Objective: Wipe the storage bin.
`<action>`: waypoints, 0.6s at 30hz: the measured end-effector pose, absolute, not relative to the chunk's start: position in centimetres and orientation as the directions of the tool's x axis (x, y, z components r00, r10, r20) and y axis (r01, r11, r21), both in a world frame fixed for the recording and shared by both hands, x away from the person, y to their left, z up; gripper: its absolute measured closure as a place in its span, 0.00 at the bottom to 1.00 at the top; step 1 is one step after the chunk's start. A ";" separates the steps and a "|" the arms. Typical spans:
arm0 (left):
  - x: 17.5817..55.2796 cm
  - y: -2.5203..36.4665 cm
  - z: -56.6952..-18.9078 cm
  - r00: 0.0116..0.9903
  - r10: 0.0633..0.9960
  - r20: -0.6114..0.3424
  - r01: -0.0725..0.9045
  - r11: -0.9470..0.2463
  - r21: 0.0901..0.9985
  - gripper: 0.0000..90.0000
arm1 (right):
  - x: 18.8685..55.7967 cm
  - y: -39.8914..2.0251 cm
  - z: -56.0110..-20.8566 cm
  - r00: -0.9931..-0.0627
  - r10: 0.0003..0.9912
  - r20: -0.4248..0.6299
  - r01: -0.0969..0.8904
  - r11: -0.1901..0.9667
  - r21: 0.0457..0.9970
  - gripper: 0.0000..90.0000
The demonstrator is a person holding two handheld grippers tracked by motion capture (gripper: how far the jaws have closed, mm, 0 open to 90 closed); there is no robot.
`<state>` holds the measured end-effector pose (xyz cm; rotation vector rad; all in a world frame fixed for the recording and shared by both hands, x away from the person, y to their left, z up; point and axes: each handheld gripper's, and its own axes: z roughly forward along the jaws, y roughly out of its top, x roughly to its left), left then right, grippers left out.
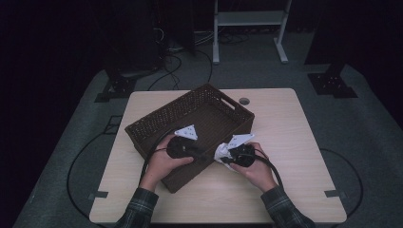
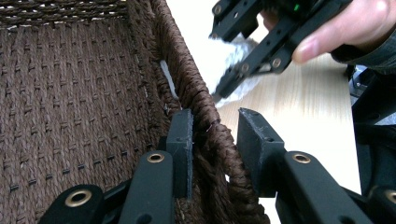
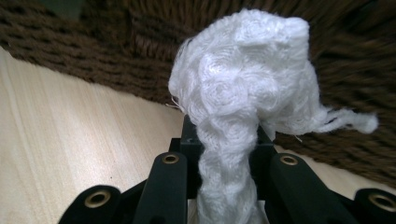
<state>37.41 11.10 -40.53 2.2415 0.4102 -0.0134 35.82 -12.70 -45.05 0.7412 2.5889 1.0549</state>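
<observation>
A brown woven basket [image 1: 157,116] sits askew in the middle of the wooden table [image 1: 285,123]. My left gripper [image 1: 204,156] straddles its near right rim: in the left gripper view [image 2: 215,135] one jaw is inside the wall [image 2: 187,79], the other outside, and both pinch it. Just outside that wall my right gripper [image 1: 224,159] is shut on a crumpled white cloth [image 1: 221,151]. In the right gripper view the cloth [image 3: 243,70] bulges up from between the jaws [image 3: 224,140], with the basket's side [image 3: 93,51] close behind it. The cloth [image 2: 233,46] hangs a little above the tabletop.
The basket's floor [image 2: 70,93] is bare where it is in view. There is open tabletop [image 1: 228,194] to the right of and in front of the basket. A cable hole [image 1: 244,101] lies near the table's far edge. Cables trail from both grippers.
</observation>
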 end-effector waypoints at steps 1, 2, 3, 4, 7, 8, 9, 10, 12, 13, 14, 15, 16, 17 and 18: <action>37.4 11.1 -40.5 0.947 0.286 -0.144 0.294 -0.598 0.746 0.74 | 35.9 -12.5 -45.3 -0.840 0.541 -0.036 0.365 0.613 0.701 0.83; 37.4 11.1 -40.5 0.947 0.287 -0.145 0.295 -0.598 0.745 0.74 | 35.9 -12.4 -45.5 -0.842 0.539 -0.034 0.367 0.616 0.697 0.83; 37.4 11.1 -40.5 0.947 0.287 -0.145 0.295 -0.598 0.746 0.74 | 35.9 -12.3 -45.7 -0.843 0.538 -0.028 0.371 0.618 0.693 0.83; 37.4 11.1 -40.5 0.947 0.287 -0.147 0.297 -0.599 0.744 0.74 | 36.0 -12.2 -45.8 -0.844 0.535 -0.029 0.371 0.623 0.689 0.83; 37.4 11.1 -40.5 0.948 0.285 -0.143 0.293 -0.599 0.745 0.74 | 36.0 -11.8 -46.5 -0.846 0.533 -0.015 0.386 0.632 0.672 0.82; 37.4 11.1 -40.5 0.948 0.285 -0.143 0.293 -0.598 0.746 0.74 | 36.1 -11.7 -46.7 -0.847 0.531 -0.016 0.387 0.638 0.666 0.82; 37.4 11.1 -40.5 0.948 0.285 -0.143 0.292 -0.599 0.746 0.74 | 36.1 -11.5 -46.9 -0.847 0.531 -0.011 0.392 0.640 0.661 0.82; 37.4 11.1 -40.5 0.948 0.285 -0.142 0.292 -0.599 0.746 0.74 | 36.1 -11.4 -47.2 -0.851 0.525 -0.011 0.390 0.645 0.657 0.83; 37.4 11.1 -40.5 0.948 0.285 -0.143 0.293 -0.598 0.746 0.74 | 36.2 -11.2 -47.4 -0.851 0.526 -0.007 0.395 0.647 0.652 0.82; 37.4 11.1 -40.5 0.948 0.285 -0.143 0.292 -0.598 0.746 0.74 | 36.1 -11.2 -47.4 -0.851 0.525 -0.011 0.393 0.650 0.651 0.82; 37.4 11.1 -40.5 0.948 0.285 -0.143 0.292 -0.600 0.745 0.74 | 36.1 -11.1 -47.4 -0.851 0.524 -0.012 0.391 0.650 0.651 0.82; 37.4 11.1 -40.5 0.948 0.285 -0.143 0.293 -0.600 0.745 0.74 | 36.1 -11.1 -47.4 -0.852 0.524 -0.012 0.391 0.650 0.651 0.83; 37.5 11.1 -40.5 0.948 0.284 -0.143 0.293 -0.600 0.744 0.74 | 36.1 -11.1 -47.3 -0.851 0.525 -0.008 0.395 0.649 0.651 0.82; 37.5 11.1 -40.5 0.948 0.284 -0.144 0.293 -0.600 0.745 0.74 | 36.0 -11.2 -47.2 -0.853 0.522 -0.007 0.392 0.649 0.652 0.82; 37.5 11.1 -40.5 0.948 0.284 -0.143 0.292 -0.600 0.745 0.74 | 36.0 -11.2 -47.1 -0.857 0.516 -0.003 0.387 0.646 0.658 0.83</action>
